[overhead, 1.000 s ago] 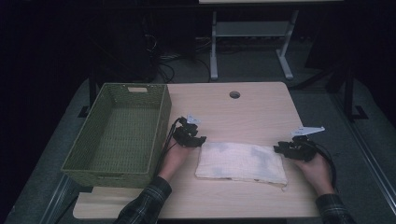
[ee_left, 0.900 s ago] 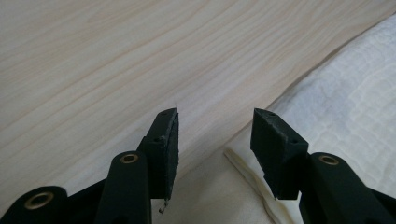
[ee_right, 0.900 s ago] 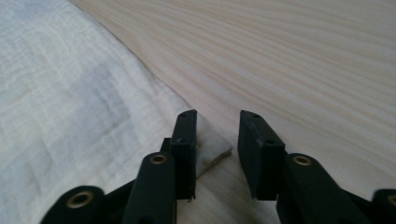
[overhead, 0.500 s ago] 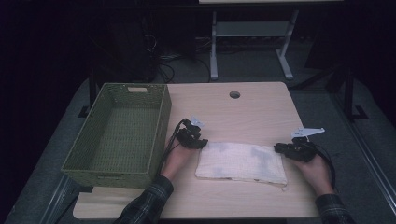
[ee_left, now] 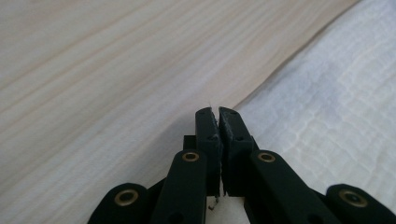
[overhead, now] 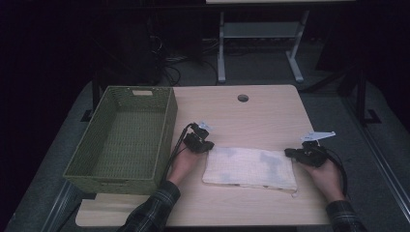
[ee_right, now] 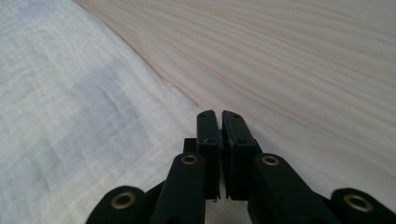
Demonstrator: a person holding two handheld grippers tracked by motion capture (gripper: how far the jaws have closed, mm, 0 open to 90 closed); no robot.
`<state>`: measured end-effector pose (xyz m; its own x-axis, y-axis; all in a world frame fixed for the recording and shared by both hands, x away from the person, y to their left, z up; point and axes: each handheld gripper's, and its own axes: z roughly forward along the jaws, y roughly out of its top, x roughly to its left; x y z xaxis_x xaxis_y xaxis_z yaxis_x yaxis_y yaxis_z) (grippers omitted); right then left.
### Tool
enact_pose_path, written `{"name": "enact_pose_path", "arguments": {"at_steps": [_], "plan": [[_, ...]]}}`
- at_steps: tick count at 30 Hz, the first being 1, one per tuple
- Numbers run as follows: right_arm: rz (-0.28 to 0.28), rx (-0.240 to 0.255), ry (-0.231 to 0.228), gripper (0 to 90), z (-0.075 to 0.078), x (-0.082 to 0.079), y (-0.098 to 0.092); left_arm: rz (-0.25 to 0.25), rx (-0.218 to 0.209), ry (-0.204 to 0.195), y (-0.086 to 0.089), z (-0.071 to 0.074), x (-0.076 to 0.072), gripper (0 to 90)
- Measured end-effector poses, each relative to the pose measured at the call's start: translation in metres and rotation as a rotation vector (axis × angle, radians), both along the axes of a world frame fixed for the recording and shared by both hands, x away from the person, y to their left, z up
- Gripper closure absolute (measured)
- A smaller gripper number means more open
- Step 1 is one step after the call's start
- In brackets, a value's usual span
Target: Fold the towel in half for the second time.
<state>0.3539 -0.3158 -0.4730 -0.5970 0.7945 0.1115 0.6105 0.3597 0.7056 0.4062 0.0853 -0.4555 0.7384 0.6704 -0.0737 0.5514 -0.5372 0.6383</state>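
**Both grippers closed at the far corners of the cloth**

At the left of the pale wooden table (overhead: pixel 261 116) stands an empty green woven rectangular basket (overhead: pixel 123 137). Nothing lies in it, so if the cloth is meant for it, that step is not yet done.

Just right of the basket, the left gripper (overhead: pixel 207 145) sits at the far left corner of the folded white gauze cloth with faint blue patches (overhead: pixel 249 166), which lies flat near the table's near edge. Its jaws have just been closing; in the left gripper view they stand pressed together (ee_left: pixel 218 116) right at the cloth's edge, with a few white fibres at the tips. Whether they pinch fabric I cannot tell.

At the cloth's far right corner, the right gripper (overhead: pixel 290 152) has likewise just been closing, and in the right gripper view its tips (ee_right: pixel 218 116) meet at the hem. Both forearms in plaid sleeves reach in from the near side, hands low on the table, the cloth not yet lifted.
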Motion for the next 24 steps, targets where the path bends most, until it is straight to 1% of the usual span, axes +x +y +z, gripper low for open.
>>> {"name": "enact_pose_path", "arguments": {"at_steps": [1, 2, 3, 4, 5, 6, 7, 8, 9, 11, 12, 15, 17, 18, 19, 20, 21, 22, 24], "plan": [[0.001, -0.003, -0.005, 86.6, 0.001, 0.001, -0.001, 0.007, -0.009, -0.014, 0.001, 0.002, 0.0, 87.3], [-0.004, 0.0, -0.016, 86.7, 0.003, 0.006, -0.002, 0.026, -0.031, -0.048, 0.002, 0.008, -0.002, 87.3], [-0.004, 0.0, -0.016, 86.7, 0.003, 0.006, -0.002, 0.026, -0.031, -0.048, 0.002, 0.008, -0.002, 87.3], [-0.009, 0.005, -0.02, 86.7, 0.005, 0.008, -0.002, 0.036, -0.039, -0.066, 0.003, 0.012, -0.003, 87.3], [-0.007, 0.002, -0.034, 86.7, 0.007, 0.011, -0.002, 0.041, -0.043, -0.087, 0.004, 0.016, -0.004, 87.3], [-0.009, 0.006, -0.053, 86.7, 0.012, 0.016, -0.001, 0.064, -0.055, -0.121, 0.007, 0.023, -0.005, 87.3], [-0.009, 0.006, -0.053, 86.7, 0.012, 0.016, -0.001, 0.064, -0.055, -0.121, 0.007, 0.023, -0.005, 87.4], [-0.009, 0.025, -0.076, 86.7, 0.019, 0.021, 0.0, 0.085, -0.078, -0.146, 0.011, 0.029, -0.005, 87.4], [-0.009, 0.025, -0.076, 86.7, 0.019, 0.021, 0.0, 0.085, -0.078, -0.146, 0.011, 0.029, -0.005, 87.3], [-0.008, 0.034, -0.097, 86.7, 0.025, 0.025, 0.002, 0.105, -0.089, -0.163, 0.015, 0.032, -0.006, 87.3], [-0.005, 0.05, -0.114, 86.7, 0.03, 0.028, 0.002, 0.113, -0.095, -0.166, 0.017, 0.034, -0.007, 87.3], [0.0, 0.052, -0.126, 86.7, 0.033, 0.029, 0.003, 0.113, -0.094, -0.167, 0.018, 0.035, -0.008, 87.3], [0.003, 0.052, -0.129, 86.7, 0.034, 0.025, 0.004, 0.104, -0.095, -0.173, 0.019, 0.037, -0.011, 87.3], [0.009, 0.05, -0.135, 86.7, 0.034, 0.02, 0.004, 0.098, -0.093, -0.177, 0.018, 0.038, -0.013, 87.3], [0.009, 0.05, -0.135, 86.7, 0.034, 0.02, 0.004, 0.092, -0.084, -0.18, 0.018, 0.038, -0.016, 87.3], [0.023, 0.06, -0.141, 86.7, 0.034, 0.013, 0.002, 0.079, -0.074, -0.19, 0.018, 0.039, -0.021, 87.3], [0.023, 0.06, -0.141, 86.7, 0.034, 0.013, 0.002, 0.079, -0.074, -0.19, 0.018, 0.039, -0.021, 87.3], [0.028, 0.061, -0.138, 86.7, 0.034, 0.01, 0.001, 0.076, -0.073, -0.195, 0.018, 0.04, -0.023, 87.3], [0.043, 0.064, -0.147, 86.7, 0.034, 0.003, 0.001, 0.072, -0.064, -0.199, 0.019, 0.041, -0.027, 87.3]]}}
